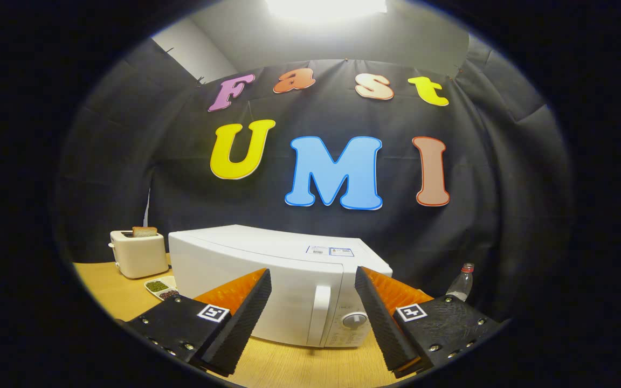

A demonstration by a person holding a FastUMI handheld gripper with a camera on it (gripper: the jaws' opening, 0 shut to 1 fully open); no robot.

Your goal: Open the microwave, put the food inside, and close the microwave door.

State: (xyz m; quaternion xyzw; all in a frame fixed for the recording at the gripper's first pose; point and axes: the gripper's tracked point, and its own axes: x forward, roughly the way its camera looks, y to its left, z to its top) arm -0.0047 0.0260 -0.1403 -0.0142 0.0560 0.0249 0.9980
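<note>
A white microwave (267, 269) stands on the wooden table (111, 285), its door shut. The vertical door handle (318, 315) and a round dial (354, 319) face me. My gripper (313, 302) is open, its two fingers spread wide with the handle seen in the gap just beyond them. Nothing is held between the fingers. A small divided dish (160, 288) with dark and green food lies on the table left of the microwave.
A cream toaster (138, 252) with a slice of bread (144, 231) sticking up stands at the back left. A plastic bottle (461, 284) with a red cap stands right of the microwave. Black cloth closes off the back.
</note>
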